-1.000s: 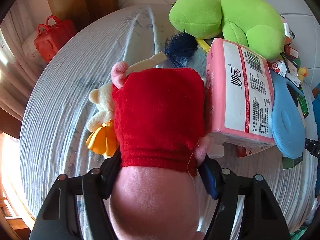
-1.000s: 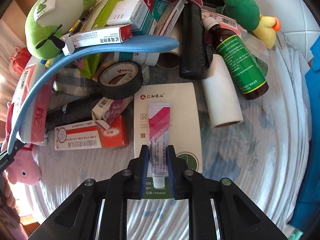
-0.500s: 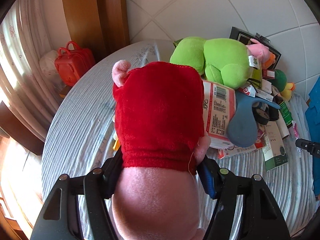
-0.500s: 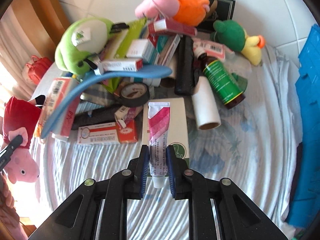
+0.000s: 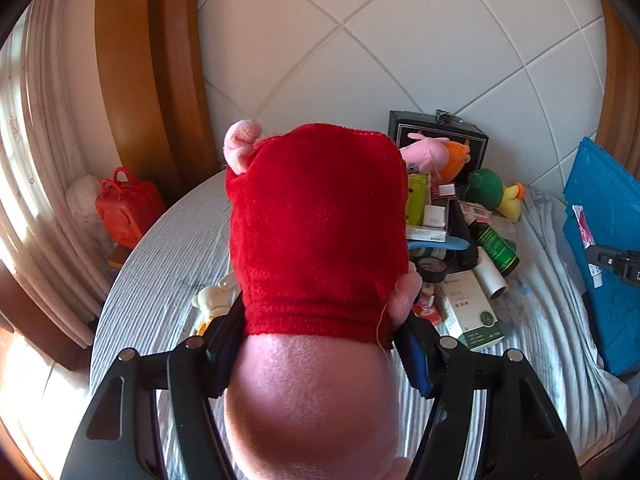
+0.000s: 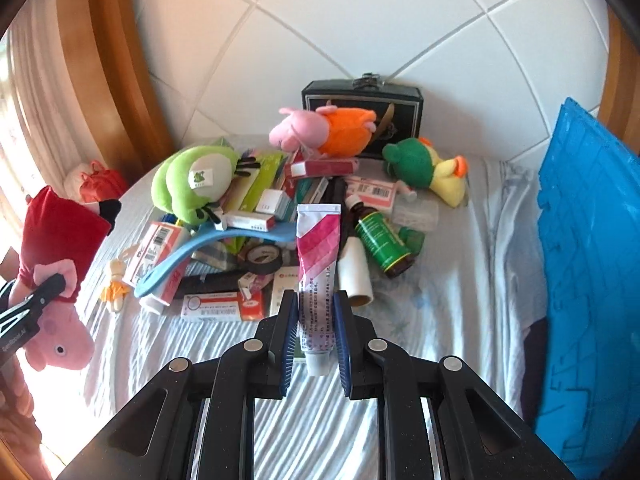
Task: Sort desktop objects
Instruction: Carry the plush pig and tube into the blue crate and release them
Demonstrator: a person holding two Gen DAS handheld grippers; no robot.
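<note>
The pink pig plush in a red dress [image 5: 320, 240] sits clamped between the wide-spread jaws of the left gripper [image 5: 320, 344], its pink body filling the space between the 2 pads and its red dress pointing away from the camera, lifted clear of the striped tablecloth [image 5: 168, 280]. In the right wrist view the same plush [image 6: 52, 276] hangs at the far left edge with a black finger across its middle.

The right gripper [image 6: 316, 320] is closed nearly all the way on a pink-and-white tube [image 6: 318, 256], pads pressing its lower part near the white cap, the flat crimped end pointing forward and up, also off the table.

Beyond the tube lies the pile: a green frog plush [image 6: 192, 188], a long blue shoehorn-shaped piece [image 6: 216, 248], a black roll of tape [image 6: 262, 258], a brown bottle with a green label [image 6: 380, 240], a white paper roll [image 6: 356, 272], several red-and-white medicine boxes [image 6: 220, 308], an orange-dressed pig plush [image 6: 324, 132] and a green-and-yellow duck plush [image 6: 424, 166]. A black case [image 6: 360, 108] stands against the tiled wall. A blue crate [image 6: 592, 280] stands at the right, and a small red bag [image 5: 128, 212] is past the table's left edge.
</note>
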